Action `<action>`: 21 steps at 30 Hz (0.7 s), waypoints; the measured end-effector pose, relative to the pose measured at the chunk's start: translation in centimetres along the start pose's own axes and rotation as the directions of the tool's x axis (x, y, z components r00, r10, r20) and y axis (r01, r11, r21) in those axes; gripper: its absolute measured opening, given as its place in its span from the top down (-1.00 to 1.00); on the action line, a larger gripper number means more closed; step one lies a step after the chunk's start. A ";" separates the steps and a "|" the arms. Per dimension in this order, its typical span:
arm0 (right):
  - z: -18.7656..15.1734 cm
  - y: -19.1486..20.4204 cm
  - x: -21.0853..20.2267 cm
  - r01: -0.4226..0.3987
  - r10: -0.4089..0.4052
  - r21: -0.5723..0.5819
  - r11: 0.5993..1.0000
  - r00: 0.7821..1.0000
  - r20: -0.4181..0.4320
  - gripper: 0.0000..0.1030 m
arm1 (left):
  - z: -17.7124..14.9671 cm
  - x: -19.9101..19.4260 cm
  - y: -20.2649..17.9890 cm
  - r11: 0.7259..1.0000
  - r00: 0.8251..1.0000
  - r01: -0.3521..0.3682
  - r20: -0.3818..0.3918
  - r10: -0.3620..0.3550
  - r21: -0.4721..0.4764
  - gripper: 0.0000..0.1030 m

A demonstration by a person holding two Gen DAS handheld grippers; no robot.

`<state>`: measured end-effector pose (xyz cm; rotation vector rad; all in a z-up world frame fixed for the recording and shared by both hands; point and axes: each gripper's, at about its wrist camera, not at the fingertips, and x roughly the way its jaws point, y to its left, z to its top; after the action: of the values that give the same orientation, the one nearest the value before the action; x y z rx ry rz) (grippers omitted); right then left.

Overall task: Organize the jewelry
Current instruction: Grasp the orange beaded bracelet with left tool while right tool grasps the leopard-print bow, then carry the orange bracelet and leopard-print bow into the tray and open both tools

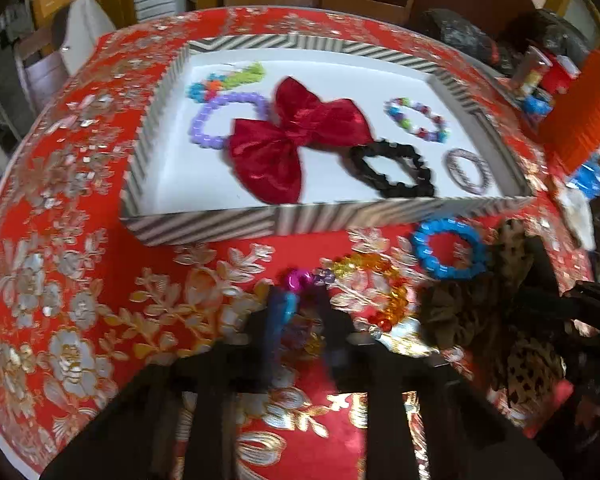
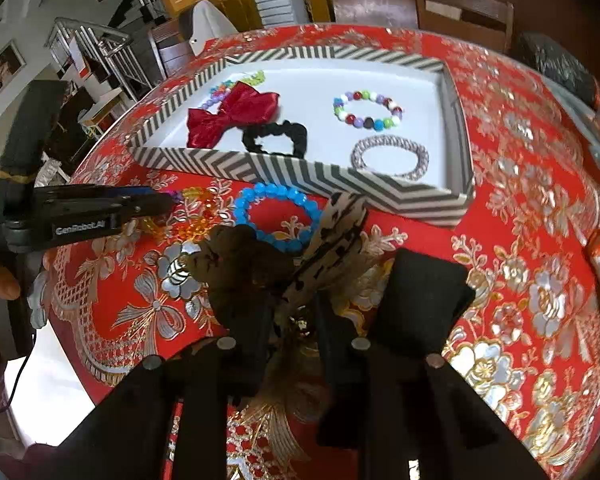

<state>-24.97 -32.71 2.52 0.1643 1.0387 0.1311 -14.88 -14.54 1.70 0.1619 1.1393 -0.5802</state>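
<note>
The left tongs [image 1: 298, 312] are closed on the orange bead bracelet [image 1: 374, 292]. The right tongs [image 2: 290, 304] pinch the spotted bow [image 2: 332, 236]. Both things are on the red surface [image 2: 520, 280], just in front of the striped tray [image 2: 284, 172], straight ahead.

tray [image 2: 300, 172] front wall and blue bracelet [image 2: 278, 216] block approach.

Red floral-clothed table [image 2: 520, 208] — on it a striped tray [image 2: 300, 172], blue bracelet [image 2: 278, 216], amber bracelet [image 1: 374, 292].
</note>
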 end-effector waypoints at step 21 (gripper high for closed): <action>-0.4 -0.4 1.1 -0.028 0.031 0.048 0.998 0.997 -0.068 0.22 | 1.4 -8.2 -0.1 0.997 0.987 0.076 0.136 -0.079 0.028 0.93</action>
<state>-24.74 -32.91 1.34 0.2189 1.1089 0.1403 -16.18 -12.32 9.59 0.0959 1.0090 -0.6638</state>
